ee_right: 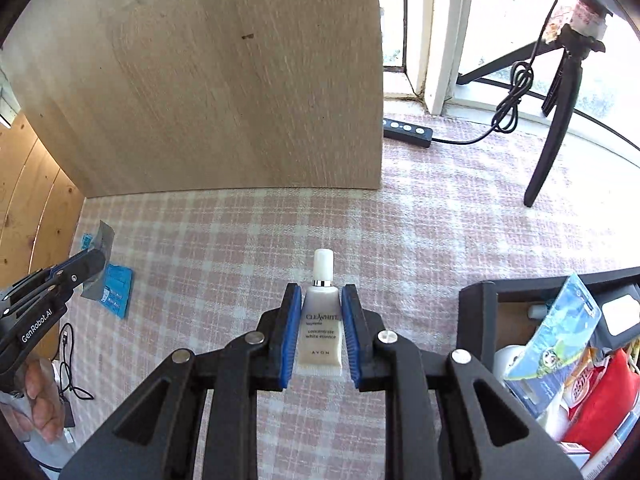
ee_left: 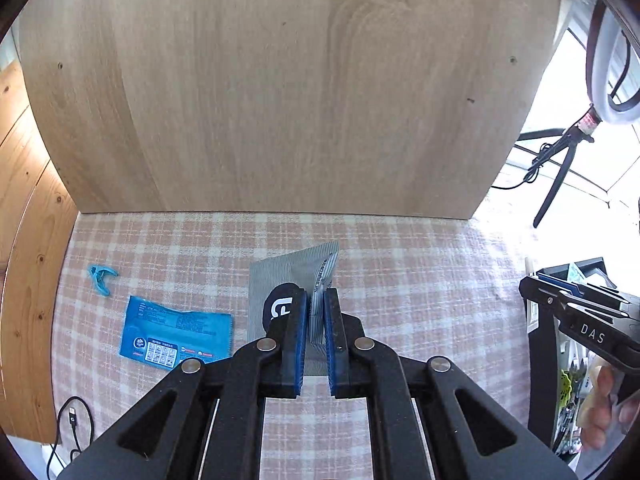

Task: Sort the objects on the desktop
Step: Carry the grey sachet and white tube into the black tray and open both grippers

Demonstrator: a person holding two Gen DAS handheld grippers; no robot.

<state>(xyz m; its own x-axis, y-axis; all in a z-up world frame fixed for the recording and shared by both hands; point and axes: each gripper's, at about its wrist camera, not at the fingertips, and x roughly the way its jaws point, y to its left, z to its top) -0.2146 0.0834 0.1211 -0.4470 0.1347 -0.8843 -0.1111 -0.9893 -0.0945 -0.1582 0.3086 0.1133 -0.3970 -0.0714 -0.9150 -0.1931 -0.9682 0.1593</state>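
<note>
My left gripper [ee_left: 316, 300] is shut on a grey striped sachet [ee_left: 280, 276] with a black round logo, held above the checked cloth. It also shows at the left of the right wrist view [ee_right: 94, 258], where the sachet [ee_right: 105, 236] sticks up from it. My right gripper [ee_right: 320, 296] is shut on a white cream tube [ee_right: 322, 316] with its cap pointing away, above the cloth. A blue flat packet [ee_left: 176, 332] and a small blue clip [ee_left: 101, 276] lie on the cloth at the left.
A wooden board [ee_left: 280, 88] stands upright behind the cloth. A black storage box [ee_right: 560, 344] full of packets sits at the right. A tripod [ee_right: 556, 120] with a cable and a black remote [ee_right: 408, 130] stand by the window. A black cable [ee_left: 72, 424] lies at the lower left.
</note>
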